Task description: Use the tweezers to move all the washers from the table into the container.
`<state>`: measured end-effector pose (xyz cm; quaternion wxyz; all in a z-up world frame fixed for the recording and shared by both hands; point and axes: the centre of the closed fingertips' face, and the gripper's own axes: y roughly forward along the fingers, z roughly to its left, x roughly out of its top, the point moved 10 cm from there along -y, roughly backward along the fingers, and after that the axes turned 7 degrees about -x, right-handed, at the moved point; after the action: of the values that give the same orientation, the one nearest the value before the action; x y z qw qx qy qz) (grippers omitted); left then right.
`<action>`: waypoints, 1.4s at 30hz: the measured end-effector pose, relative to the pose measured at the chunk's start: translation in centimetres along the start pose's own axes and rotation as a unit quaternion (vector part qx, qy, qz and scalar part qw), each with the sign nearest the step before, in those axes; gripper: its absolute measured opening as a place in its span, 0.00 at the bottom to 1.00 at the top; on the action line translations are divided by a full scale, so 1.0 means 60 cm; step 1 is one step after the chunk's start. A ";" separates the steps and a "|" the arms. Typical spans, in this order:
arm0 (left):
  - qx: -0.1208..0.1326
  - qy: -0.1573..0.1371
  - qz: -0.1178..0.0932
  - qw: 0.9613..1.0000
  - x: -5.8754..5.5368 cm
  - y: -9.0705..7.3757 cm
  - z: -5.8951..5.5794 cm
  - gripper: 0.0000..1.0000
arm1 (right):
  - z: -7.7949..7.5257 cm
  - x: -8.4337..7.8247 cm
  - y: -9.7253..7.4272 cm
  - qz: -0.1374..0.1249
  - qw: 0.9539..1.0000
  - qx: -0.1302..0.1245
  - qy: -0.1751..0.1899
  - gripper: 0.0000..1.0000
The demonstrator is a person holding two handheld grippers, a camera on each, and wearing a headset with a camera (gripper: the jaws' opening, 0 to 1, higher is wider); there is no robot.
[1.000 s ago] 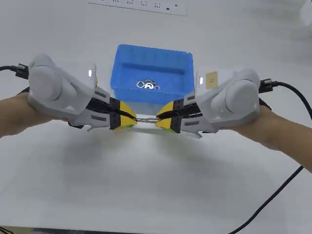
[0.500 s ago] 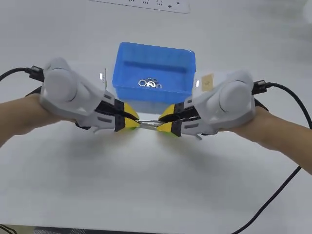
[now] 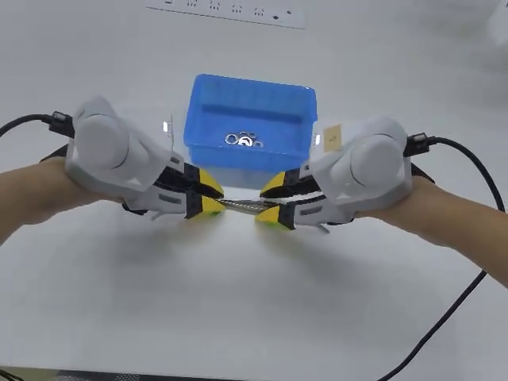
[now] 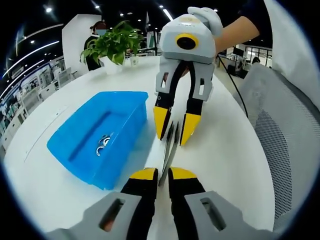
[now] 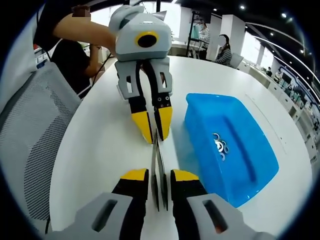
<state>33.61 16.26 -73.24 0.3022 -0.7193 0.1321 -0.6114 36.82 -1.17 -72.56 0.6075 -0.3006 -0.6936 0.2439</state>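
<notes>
Head view: blue container (image 3: 250, 119) sits on the white surface (image 3: 238, 302), a small heap of washers (image 3: 243, 140) on its floor, toward the near wall. Just in front of the container, both claws face each other tip to tip, lifted slightly above the surface. Left claw (image 3: 208, 197) comes in from the left, right claw (image 3: 270, 206) from the right, and the tweezers (image 3: 238, 204) bridge the short gap between them, lying roughly level. Power strip (image 3: 230, 9) along the far edge; a black cable (image 3: 444, 317) trails off the right hand's unit

Left gripper view: left claw (image 4: 163, 175) is clenched on one end of the tweezers (image 4: 169, 147), jaws nearly together around the metal. Right claw (image 4: 175, 129) points back from above, jaws set wider. Container (image 4: 75, 150) is to the left, washers (image 4: 102, 144) inside. Potted plant (image 4: 112, 42) further back

Right gripper view: right claw (image 5: 159, 176) has a jaw on each side of the tweezers' (image 5: 157, 165) two arms, close against them; I cannot tell whether it is pressing them or merely bracketing. Left claw (image 5: 155, 130) ahead, pinched narrow. Container (image 5: 250, 160) to the right, washers (image 5: 220, 146) in it
</notes>
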 end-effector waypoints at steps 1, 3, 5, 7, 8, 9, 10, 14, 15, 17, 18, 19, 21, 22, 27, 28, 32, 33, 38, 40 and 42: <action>0.008 -0.010 -0.012 1.000 0.001 -0.005 -0.002 0.14 | 0.000 0.000 -0.003 -0.002 1.000 -0.004 0.002 0.19; 0.030 -0.028 -0.040 0.998 0.000 -0.017 -0.008 0.20 | 0.001 0.002 -0.013 -0.011 1.000 -0.016 0.015 0.20; 0.049 -0.051 -0.063 0.996 -0.006 -0.029 -0.016 0.32 | 0.003 0.002 -0.028 -0.025 0.999 -0.030 0.033 0.22; 0.063 -0.061 -0.065 0.994 -0.018 -0.044 -0.029 0.40 | 0.008 0.000 -0.049 -0.036 0.997 -0.043 0.047 0.23; 0.071 -0.066 -0.065 0.993 -0.023 -0.050 -0.034 0.42 | 0.011 -0.001 -0.058 -0.040 0.997 -0.047 0.050 0.24; 0.083 -0.076 -0.067 0.991 -0.028 -0.059 -0.042 0.45 | 0.015 -0.005 -0.073 -0.047 0.996 -0.051 0.057 0.25; 0.091 -0.080 -0.071 0.990 -0.030 -0.065 -0.049 0.48 | 0.018 -0.007 -0.082 -0.052 0.995 -0.055 0.063 0.25; 0.110 -0.084 -0.086 0.987 -0.024 -0.086 -0.077 0.59 | 0.027 -0.024 -0.116 -0.060 0.993 -0.071 0.078 0.26; 0.117 -0.080 -0.091 0.986 -0.019 -0.091 -0.085 0.61 | 0.029 -0.027 -0.123 -0.062 0.992 -0.076 0.083 0.26; 0.127 -0.076 -0.099 0.984 -0.007 -0.100 -0.096 0.63 | 0.033 -0.033 -0.137 -0.066 0.989 -0.090 0.096 0.28; 0.129 -0.074 -0.103 0.983 -0.002 -0.103 -0.101 0.66 | 0.034 -0.033 -0.145 -0.069 0.987 -0.100 0.101 0.28; 0.132 -0.072 -0.105 0.983 0.002 -0.106 -0.104 0.67 | 0.035 -0.033 -0.151 -0.073 0.986 -0.108 0.105 0.29; 0.138 -0.064 -0.107 0.983 0.014 -0.115 -0.113 0.70 | 0.037 -0.029 -0.164 -0.092 0.981 -0.125 0.114 0.31; 0.143 -0.054 -0.108 0.982 0.021 -0.120 -0.117 0.71 | 0.038 -0.027 -0.168 -0.099 0.980 -0.130 0.117 0.31; 0.155 -0.016 -0.105 0.982 0.051 -0.145 -0.123 0.72 | 0.047 -0.012 -0.192 -0.136 0.975 -0.132 0.113 0.38; 0.156 -0.014 -0.106 0.982 0.055 -0.148 -0.123 0.73 | 0.048 -0.009 -0.194 -0.137 0.976 -0.132 0.109 0.41; 0.160 -0.006 -0.104 0.982 0.067 -0.160 -0.130 0.81 | 0.054 0.000 -0.202 -0.144 0.975 -0.135 0.100 0.49; 0.161 -0.004 -0.103 0.982 0.069 -0.162 -0.133 0.82 | 0.057 0.003 -0.204 -0.146 0.975 -0.137 0.097 0.51; 0.159 -0.027 -0.096 0.982 0.075 -0.169 -0.147 0.95 | 0.069 0.008 -0.209 -0.146 0.975 -0.144 0.085 0.63; 0.159 -0.033 -0.112 0.980 0.084 -0.174 -0.153 0.99 | 0.076 0.008 -0.211 -0.141 0.976 -0.147 0.079 0.68; 0.162 -0.029 -0.116 0.979 0.093 -0.181 -0.156 1.00 | 0.082 0.006 -0.212 -0.139 0.976 -0.148 0.080 0.72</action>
<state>23.89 19.05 -61.64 0.3454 -0.6888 -0.0626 -0.6343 30.41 -9.68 -64.03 0.6379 -0.3063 -0.7061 0.0267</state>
